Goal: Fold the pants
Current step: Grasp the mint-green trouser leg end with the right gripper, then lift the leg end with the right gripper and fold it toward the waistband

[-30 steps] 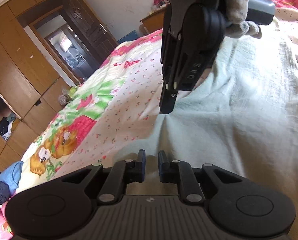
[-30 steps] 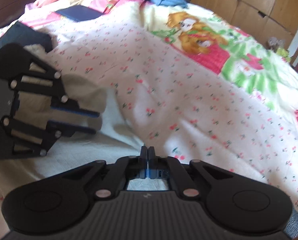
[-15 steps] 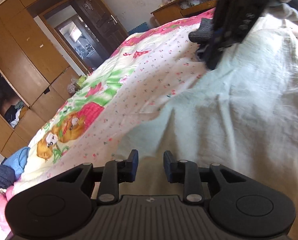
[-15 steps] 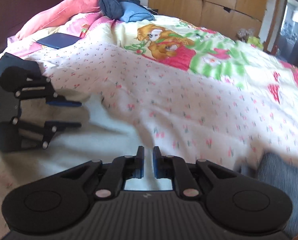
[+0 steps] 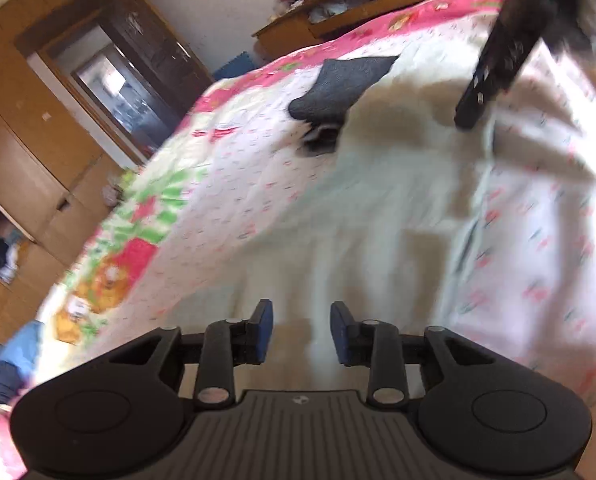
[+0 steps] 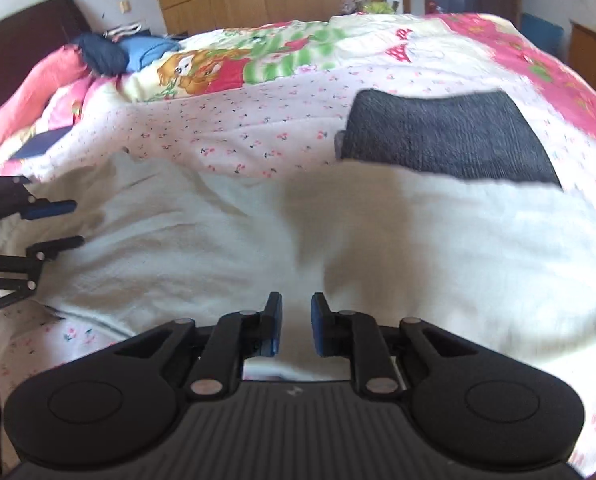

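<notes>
Pale cream pants (image 6: 337,232) lie spread across the flowered bedspread (image 6: 258,136); they also show in the left wrist view (image 5: 377,208). My left gripper (image 5: 301,332) is open and empty just above the fabric; it shows at the left edge of the right wrist view (image 6: 54,226). My right gripper (image 6: 296,330) is open and empty over the pants' near edge; in the left wrist view it hangs at top right (image 5: 471,114), blurred.
A folded dark grey garment (image 6: 445,136) lies on the bed beyond the pants, also in the left wrist view (image 5: 341,84). Blue and dark clothes (image 6: 126,54) lie by the pink pillow. Wooden wardrobes (image 5: 30,152) and a doorway stand past the bed.
Both grippers have opened, the right one from shut. They have moved apart along the pants, and the right gripper has pulled back toward the dark garment. The pants now lie flat.
</notes>
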`<move>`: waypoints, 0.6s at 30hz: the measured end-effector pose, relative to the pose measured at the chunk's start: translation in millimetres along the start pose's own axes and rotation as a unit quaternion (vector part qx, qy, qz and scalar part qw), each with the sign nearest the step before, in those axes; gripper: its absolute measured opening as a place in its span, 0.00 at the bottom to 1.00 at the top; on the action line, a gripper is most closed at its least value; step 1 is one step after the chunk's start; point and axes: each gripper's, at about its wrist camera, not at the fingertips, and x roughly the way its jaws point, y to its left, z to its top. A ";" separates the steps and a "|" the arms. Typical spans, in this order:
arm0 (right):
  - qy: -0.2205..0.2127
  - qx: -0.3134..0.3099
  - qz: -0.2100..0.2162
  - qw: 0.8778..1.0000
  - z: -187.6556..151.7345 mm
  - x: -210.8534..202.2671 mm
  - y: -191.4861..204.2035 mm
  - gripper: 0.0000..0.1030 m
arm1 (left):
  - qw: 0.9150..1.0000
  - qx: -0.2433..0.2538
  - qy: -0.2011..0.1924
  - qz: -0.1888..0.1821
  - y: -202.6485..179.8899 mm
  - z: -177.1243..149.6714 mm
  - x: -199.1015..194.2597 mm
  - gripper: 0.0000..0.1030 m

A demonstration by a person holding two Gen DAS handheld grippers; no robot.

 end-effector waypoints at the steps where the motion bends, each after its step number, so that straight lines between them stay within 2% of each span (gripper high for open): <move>1: 0.001 0.026 -0.014 1.000 -5.8 -1.2 -9.4 0.21 | 1.000 0.008 0.012 -0.016 -9.5 2.8 6.3 0.52; 3: -0.011 0.084 -0.017 0.996 -19.7 -15.0 -33.0 0.19 | 0.998 0.038 0.040 -0.021 -28.2 1.6 20.1 0.50; 6: -0.060 0.164 -0.045 0.984 -39.1 -49.0 -65.7 0.24 | 0.996 0.073 0.042 -0.004 -40.5 3.1 19.4 0.49; 8: -0.095 0.222 -0.056 0.969 -53.6 -67.7 -91.3 0.24 | 0.997 0.059 0.044 -0.011 -36.9 9.2 16.5 0.50; 11: -0.137 0.297 -0.047 0.944 -65.0 -73.2 -123.8 0.24 | 0.997 0.049 0.051 -0.012 -35.3 17.0 18.4 0.51; 14: -0.178 0.336 -0.039 0.924 -62.6 -68.8 -143.0 0.24 | 0.997 0.055 0.057 -0.006 -40.6 25.6 19.0 0.51; 18: -0.197 0.357 -0.040 0.912 -52.6 -60.7 -158.0 0.24 | 0.995 0.079 0.056 -0.010 -51.2 36.2 15.8 0.51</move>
